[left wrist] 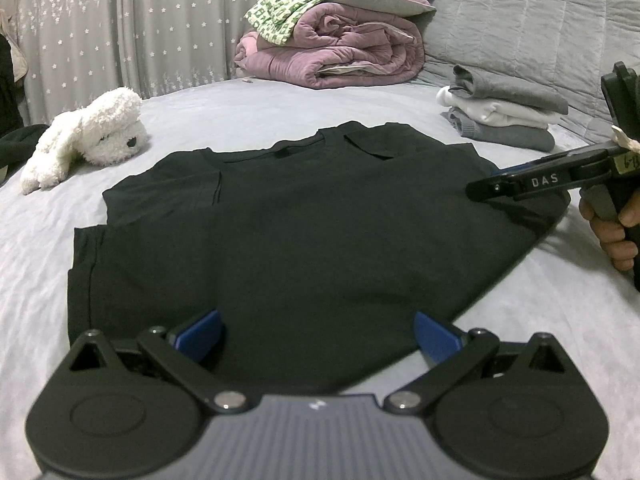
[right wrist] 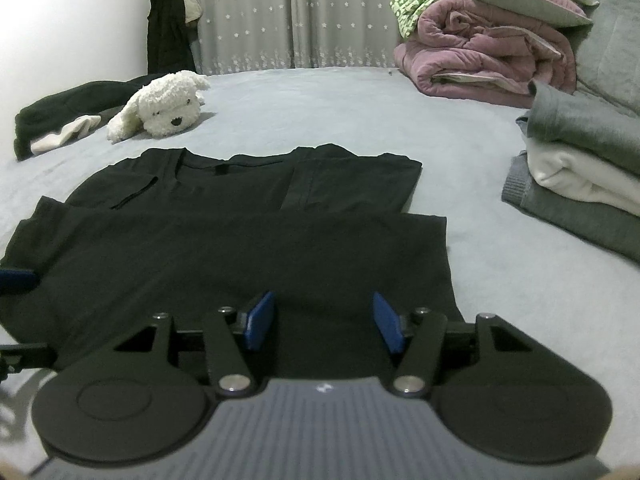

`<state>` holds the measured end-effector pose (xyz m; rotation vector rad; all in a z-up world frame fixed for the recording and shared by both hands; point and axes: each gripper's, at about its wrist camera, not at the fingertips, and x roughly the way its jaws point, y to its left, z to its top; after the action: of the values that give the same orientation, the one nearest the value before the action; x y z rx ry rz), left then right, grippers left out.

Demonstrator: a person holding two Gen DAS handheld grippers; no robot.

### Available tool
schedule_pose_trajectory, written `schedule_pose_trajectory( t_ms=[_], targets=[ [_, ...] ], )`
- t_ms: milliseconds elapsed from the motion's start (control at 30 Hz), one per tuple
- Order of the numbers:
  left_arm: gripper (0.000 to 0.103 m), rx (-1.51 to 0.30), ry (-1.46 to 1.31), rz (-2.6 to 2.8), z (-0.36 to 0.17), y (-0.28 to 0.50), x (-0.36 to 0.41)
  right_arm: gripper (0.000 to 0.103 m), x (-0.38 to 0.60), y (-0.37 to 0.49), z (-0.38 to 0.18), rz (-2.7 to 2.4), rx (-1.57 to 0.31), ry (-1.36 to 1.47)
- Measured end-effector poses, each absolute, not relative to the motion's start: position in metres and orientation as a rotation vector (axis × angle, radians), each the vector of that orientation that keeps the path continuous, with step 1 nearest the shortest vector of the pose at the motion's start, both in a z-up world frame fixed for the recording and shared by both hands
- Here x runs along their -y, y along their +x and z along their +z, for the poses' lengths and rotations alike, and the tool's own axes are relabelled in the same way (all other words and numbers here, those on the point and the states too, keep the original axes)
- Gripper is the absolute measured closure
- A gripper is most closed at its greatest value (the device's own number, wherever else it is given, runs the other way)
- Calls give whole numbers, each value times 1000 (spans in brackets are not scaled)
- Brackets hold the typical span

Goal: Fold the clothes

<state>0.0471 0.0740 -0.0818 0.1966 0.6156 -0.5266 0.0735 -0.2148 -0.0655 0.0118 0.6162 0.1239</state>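
A black shirt (left wrist: 304, 216) lies flat on the grey bed sheet (left wrist: 280, 100), sleeves folded in and its lower part folded up over the body. My left gripper (left wrist: 318, 338) is open over the shirt's near edge, blue pads wide apart, holding nothing. My right gripper (right wrist: 322, 322) is open over the shirt (right wrist: 240, 248) at its near edge, also empty. The right gripper also shows from the side in the left wrist view (left wrist: 486, 188), low over the shirt's right edge. A blue pad of the left gripper (right wrist: 16, 280) peeks in at the left edge.
A stack of folded grey and white clothes (left wrist: 504, 112) (right wrist: 580, 172) lies at the right. A white plush dog (left wrist: 88, 136) (right wrist: 164, 110) lies at the left, a dark garment (right wrist: 64, 112) beyond it. Purple bedding with a green patterned cloth (left wrist: 336, 44) is piled at the back.
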Motion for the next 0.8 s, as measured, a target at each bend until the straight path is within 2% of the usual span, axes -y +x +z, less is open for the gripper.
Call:
schedule_pose_trajectory(
  t_ms=[300, 600, 800],
  targets=[
    [0, -616, 197, -527, -82, 47, -74, 41, 217, 74, -64, 139, -624, 16],
    [0, -628, 190, -534, -81, 49, -75, 34, 214, 80, -60, 145, -646, 23],
    [0, -646, 189, -548, -78, 51, -77, 36, 226, 96, -52, 176, -668, 111]
  ],
)
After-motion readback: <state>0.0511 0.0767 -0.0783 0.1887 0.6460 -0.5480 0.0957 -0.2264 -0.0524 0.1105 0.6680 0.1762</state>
